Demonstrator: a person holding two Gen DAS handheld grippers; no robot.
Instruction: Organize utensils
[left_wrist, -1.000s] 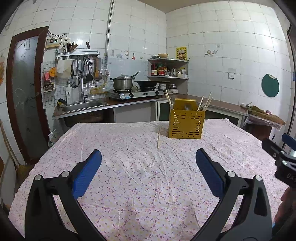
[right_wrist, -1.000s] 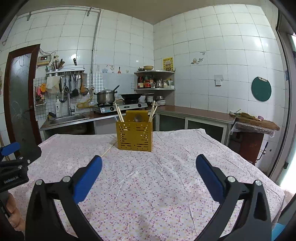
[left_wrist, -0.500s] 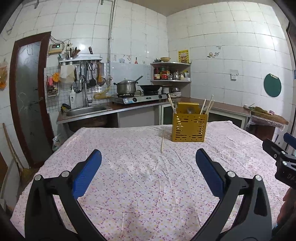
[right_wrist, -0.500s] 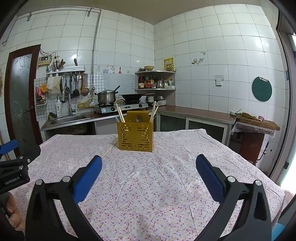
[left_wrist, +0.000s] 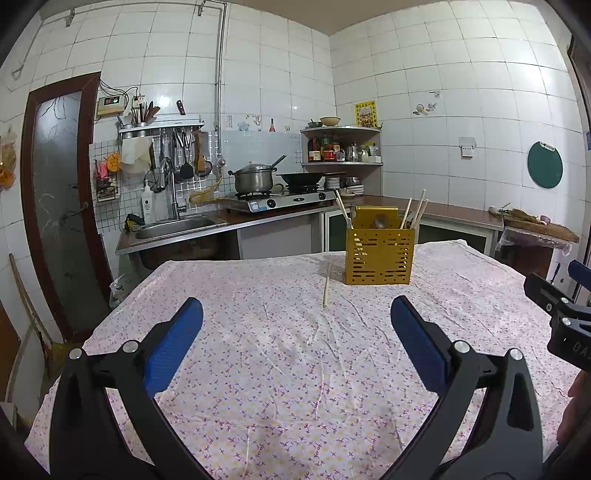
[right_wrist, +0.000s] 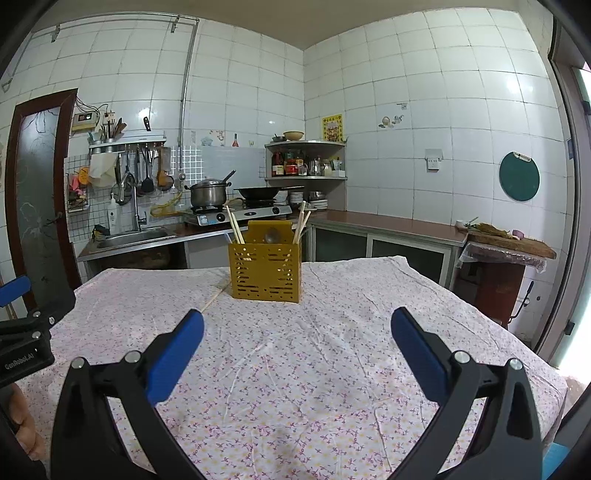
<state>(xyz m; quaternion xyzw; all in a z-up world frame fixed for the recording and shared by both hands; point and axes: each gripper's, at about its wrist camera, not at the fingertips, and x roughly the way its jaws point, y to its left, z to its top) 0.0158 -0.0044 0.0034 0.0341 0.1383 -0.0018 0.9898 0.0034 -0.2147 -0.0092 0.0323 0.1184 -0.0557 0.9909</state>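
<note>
Nearest, the left tool (left_wrist: 295, 325) and right tool (right_wrist: 295, 328) hover released over the bench (right_wrist: 332, 369), holding nothing. Farther, one chopstick (left_wrist: 325, 284) lies just left of the yellow holder (left_wrist: 378, 254), perhaps touching it. More chopsticks (left_wrist: 413, 214) stand inside.

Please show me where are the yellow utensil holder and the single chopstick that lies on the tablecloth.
yellow utensil holder (left_wrist: 379, 256): left wrist view, middle of its slotted front wall.
single chopstick (left_wrist: 326, 284): left wrist view, mid-length of the stick, flat on the cloth left of the holder.
</note>
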